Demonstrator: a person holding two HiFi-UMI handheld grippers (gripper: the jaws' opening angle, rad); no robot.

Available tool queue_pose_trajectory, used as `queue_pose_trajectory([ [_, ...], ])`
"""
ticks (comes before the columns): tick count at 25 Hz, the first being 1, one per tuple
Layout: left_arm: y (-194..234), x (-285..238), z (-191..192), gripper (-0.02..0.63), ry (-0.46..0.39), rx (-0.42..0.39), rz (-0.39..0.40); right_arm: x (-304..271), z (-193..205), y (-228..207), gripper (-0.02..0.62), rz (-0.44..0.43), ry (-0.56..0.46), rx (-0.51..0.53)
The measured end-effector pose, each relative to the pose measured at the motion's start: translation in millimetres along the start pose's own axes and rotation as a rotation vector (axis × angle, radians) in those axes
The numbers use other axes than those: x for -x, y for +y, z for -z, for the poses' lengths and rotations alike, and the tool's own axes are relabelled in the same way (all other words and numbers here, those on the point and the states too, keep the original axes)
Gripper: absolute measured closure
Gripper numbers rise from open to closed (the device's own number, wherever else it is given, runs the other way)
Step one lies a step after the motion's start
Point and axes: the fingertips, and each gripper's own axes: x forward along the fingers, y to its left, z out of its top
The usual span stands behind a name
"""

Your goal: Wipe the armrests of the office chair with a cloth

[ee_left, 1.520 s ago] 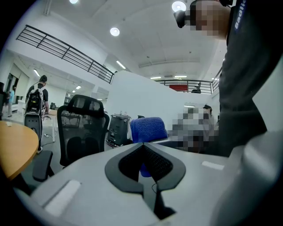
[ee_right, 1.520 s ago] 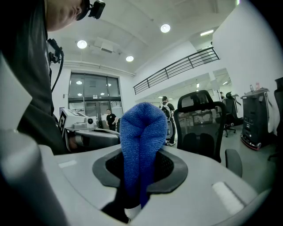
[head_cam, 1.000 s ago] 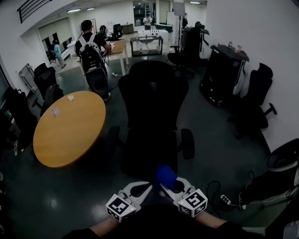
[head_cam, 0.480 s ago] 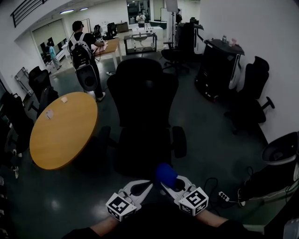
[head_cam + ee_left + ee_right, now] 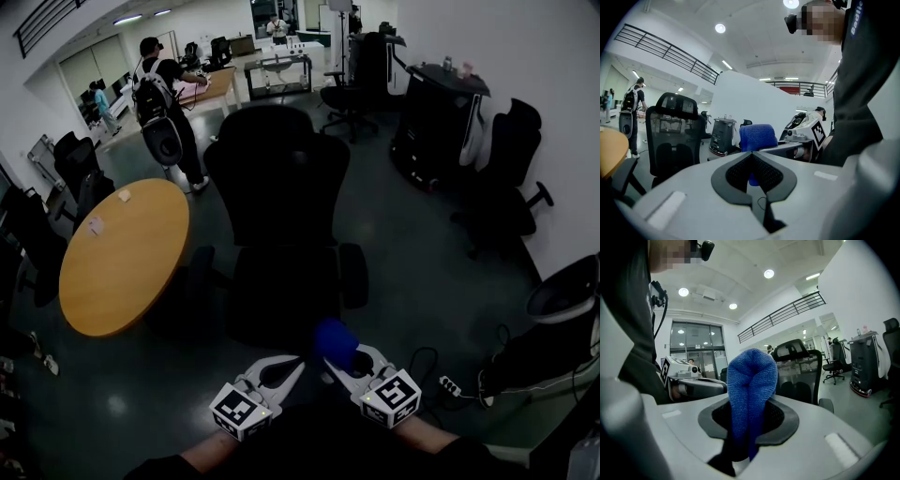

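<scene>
One blue cloth [image 5: 335, 341] clamped in right hand-held gripper [image 5: 328, 362]; left hand-held gripper [image 5: 295, 365] closed, empty.

Head view: looks forward and steeply down from above onto the black mesh-backed office chair [image 5: 281, 187] and round wooden table [image 5: 122, 253], with left gripper [image 5: 292, 364] and right gripper [image 5: 330, 364] at the bottom edge. Gripper views: sit very near own jaws, look low across the room. Share with head view the chair, the folded blue terry cloth [image 5: 334, 341] and the opposite gripper.
</scene>
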Motion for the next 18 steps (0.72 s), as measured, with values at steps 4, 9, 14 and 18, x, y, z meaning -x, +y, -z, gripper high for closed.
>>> queue_pose_trajectory([
  [4,2,2,3,0.589,0.008,0.011,-0.008,-3,2,-1,0.485,-0.004,0.005,-0.019],
  [9,10,7,6,0.589,0.008,0.018,-0.014,-13,7,-1,0.485,-0.008,0.020,-0.026],
  [14,29,11,6,0.589,-0.012,0.028,-0.016,-31,8,-3,0.485,-0.005,0.034,-0.018],
  [18,46,11,3,0.589,-0.013,0.029,0.004,-48,3,-6,0.485,0.009,0.043,-0.015],
])
